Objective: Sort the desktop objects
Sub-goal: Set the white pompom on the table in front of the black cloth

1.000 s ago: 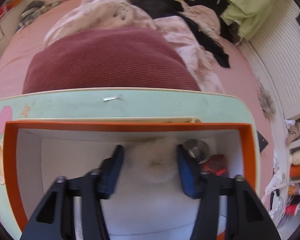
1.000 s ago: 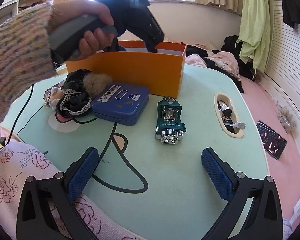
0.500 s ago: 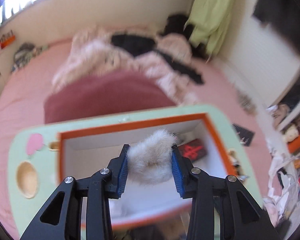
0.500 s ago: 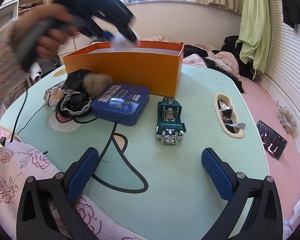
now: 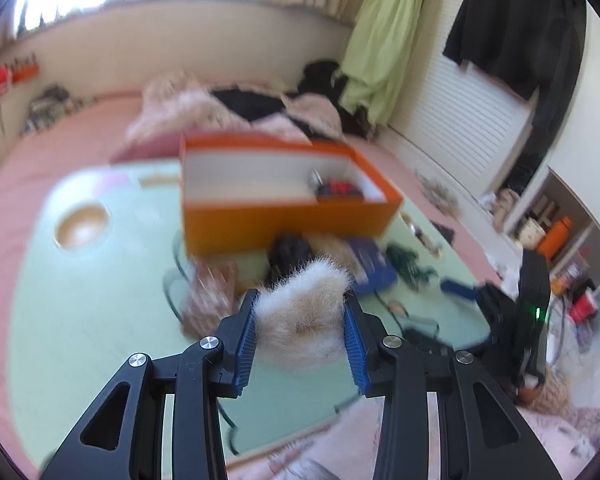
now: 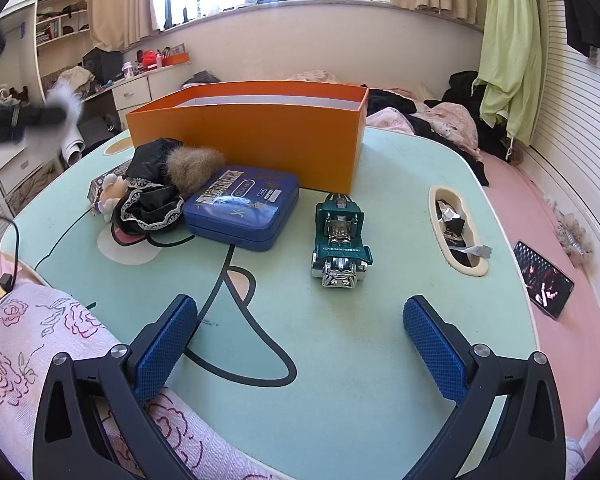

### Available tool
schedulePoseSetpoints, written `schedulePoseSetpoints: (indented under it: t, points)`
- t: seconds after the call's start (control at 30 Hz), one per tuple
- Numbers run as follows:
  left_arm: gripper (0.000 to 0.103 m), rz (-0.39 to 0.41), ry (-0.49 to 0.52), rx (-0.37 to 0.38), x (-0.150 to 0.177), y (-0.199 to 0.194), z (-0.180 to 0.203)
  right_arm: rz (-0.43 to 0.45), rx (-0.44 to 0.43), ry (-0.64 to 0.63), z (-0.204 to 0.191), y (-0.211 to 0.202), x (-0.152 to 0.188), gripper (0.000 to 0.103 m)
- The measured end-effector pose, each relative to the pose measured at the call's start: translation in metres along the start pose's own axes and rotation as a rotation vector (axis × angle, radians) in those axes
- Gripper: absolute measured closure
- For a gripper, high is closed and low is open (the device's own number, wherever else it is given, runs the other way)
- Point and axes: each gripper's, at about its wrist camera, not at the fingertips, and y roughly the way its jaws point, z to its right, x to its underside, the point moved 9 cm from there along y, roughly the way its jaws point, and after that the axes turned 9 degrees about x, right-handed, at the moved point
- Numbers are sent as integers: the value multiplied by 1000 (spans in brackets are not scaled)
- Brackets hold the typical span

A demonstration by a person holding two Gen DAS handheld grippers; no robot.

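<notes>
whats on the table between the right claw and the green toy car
Nothing: the right wrist view shows only bare mint tabletop between the open right claw and the green toy car.

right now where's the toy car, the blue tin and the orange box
toy car [image 6: 341, 240], right wrist view, on its teal roof
blue tin [image 6: 242, 206], right wrist view, middle of its lid
orange box [image 6: 260, 136], right wrist view, on its near outer wall

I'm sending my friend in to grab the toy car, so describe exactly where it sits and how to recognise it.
Find the orange box on the mint-green table. In front of its right corner, right of the blue tin, stands the toy car, apart from both. It is the only teal thing there, with shiny chrome parts.
</notes>
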Motion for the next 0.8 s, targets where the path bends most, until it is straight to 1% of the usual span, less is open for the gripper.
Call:
schedulePoseSetpoints:
  t: [0.1, 0.17, 0.23, 0.3, 0.37, 0.43, 0.47, 0.5, 0.53, 0.57, 0.6, 0.63, 0.73, 0.8]
  points:
    - [65, -65, -1, -34, 16, 17, -6, 0, 0, 0, 0, 0, 0, 0]
    - [65, -100, 3, -43, 22, 28, -7, 0, 0, 0, 0, 0, 0, 0]
    - [65, -123, 8, -57, 27, 38, -6, 0, 0, 0, 1, 0, 0, 0]
    - [63, -126, 15, -76, 26, 45, -7, 1, 0, 0, 1, 0, 0, 0]
    - [54, -96, 25, -88, 21, 48, -9, 1, 0, 0, 1, 0, 0, 0]
    - [37, -54, 27, -94, 15, 46, -10, 1, 0, 0, 1, 0, 0, 0]
    - [35, -34, 28, -96, 13, 42, -9, 1, 0, 0, 1, 0, 0, 0]
    - [30, -19, 33, -95, 13, 38, -7, 1, 0, 0, 1, 0, 0, 0]
    - [23, -9, 41, -95, 12, 34, -4, 1, 0, 0, 1, 0, 0, 0]
    - [18, -1, 55, -99, 13, 28, -1, 1, 0, 0, 1, 0, 0, 0]
    - [8, 2, 72, -111, 15, 23, 1, 1, 0, 0, 1, 0, 0, 0]
    - [2, -1, 89, -129, 18, 20, 2, 1, 0, 0, 1, 0, 0, 0]
    - [1, -30, 146, -205, 31, 20, 1, 1, 0, 0, 1, 0, 0, 0]
    - [0, -110, 173, -236, 50, 35, -5, 1, 0, 0, 1, 0, 0, 0]
